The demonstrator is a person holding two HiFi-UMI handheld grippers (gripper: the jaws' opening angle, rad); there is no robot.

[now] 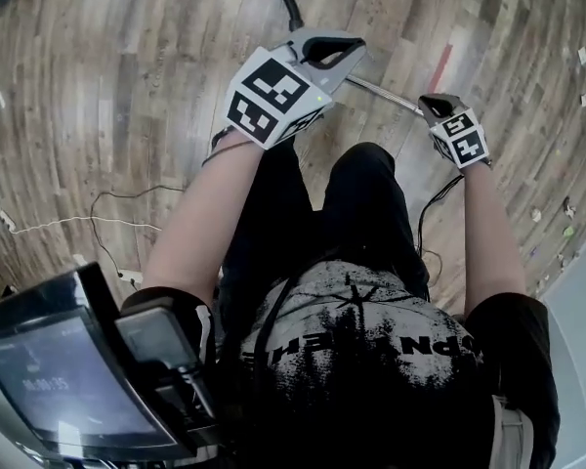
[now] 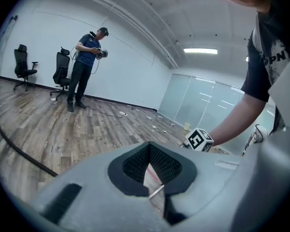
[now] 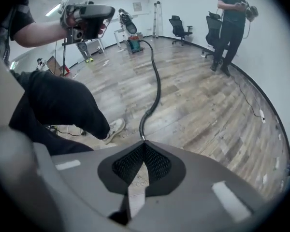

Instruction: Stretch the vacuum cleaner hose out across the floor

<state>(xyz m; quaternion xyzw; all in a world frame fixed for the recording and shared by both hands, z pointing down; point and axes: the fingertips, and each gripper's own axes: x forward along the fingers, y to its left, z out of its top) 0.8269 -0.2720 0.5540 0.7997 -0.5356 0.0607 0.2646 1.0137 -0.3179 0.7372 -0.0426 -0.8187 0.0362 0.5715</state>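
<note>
Both grippers are up in front of us, jaws clenched, with the hose trailing away over the wooden floor [image 1: 98, 86].

The left gripper [image 1: 332, 52] has its jaws pressed together, and so does the right gripper [image 1: 435, 104]. A thin metal tube [image 1: 383, 94] runs from under the left one to the right one's tips (we cannot tell whether either pair actually pinches it). In the right gripper view the black vacuum cleaner hose [image 3: 157, 81] runs from those tips across the planks in a gentle curve, back to the vacuum cleaner [image 3: 130, 41] at the far wall. Another person [image 3: 230, 28] stands well apart, near some office chairs [image 3: 180, 29].
</note>
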